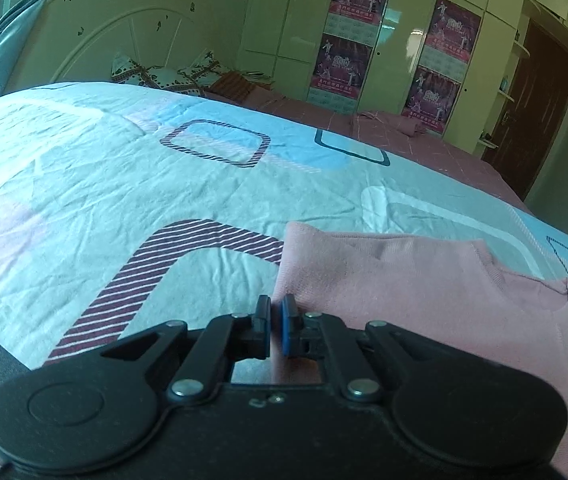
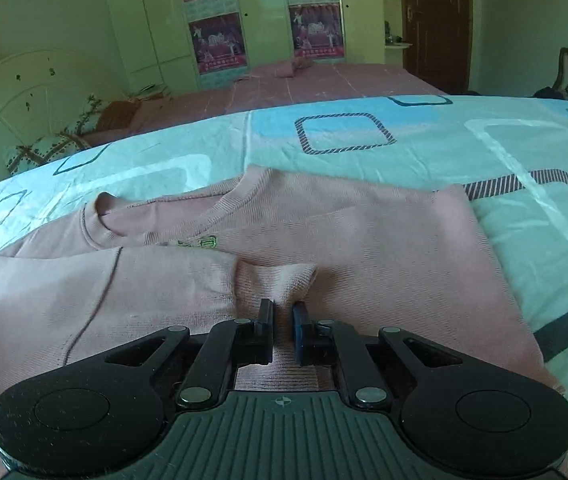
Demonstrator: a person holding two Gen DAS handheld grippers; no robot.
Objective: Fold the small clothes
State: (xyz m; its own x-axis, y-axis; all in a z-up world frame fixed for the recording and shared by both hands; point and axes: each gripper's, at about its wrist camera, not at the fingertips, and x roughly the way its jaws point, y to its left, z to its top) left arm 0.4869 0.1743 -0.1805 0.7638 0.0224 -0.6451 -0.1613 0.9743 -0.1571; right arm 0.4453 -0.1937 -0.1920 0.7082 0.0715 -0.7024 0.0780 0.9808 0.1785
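Pink sweater (image 2: 324,232) lies on the bed cover (image 2: 364,152) with one sleeve already folded in, both left gripper (image 1: 276,312) and right gripper (image 2: 283,316) pinch its fabric, further folds remain.

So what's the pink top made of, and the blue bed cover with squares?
The pink long-sleeved top looks like soft knitted fabric, matte, with fine ribbing showing. The pale blue patterned bed cover looks like thin woven cotton, matte and finely creased, though I can't be sure.

sweater (image 2: 324,232) on quilt (image 2: 404,152), wardrobe (image 2: 155,20) behind
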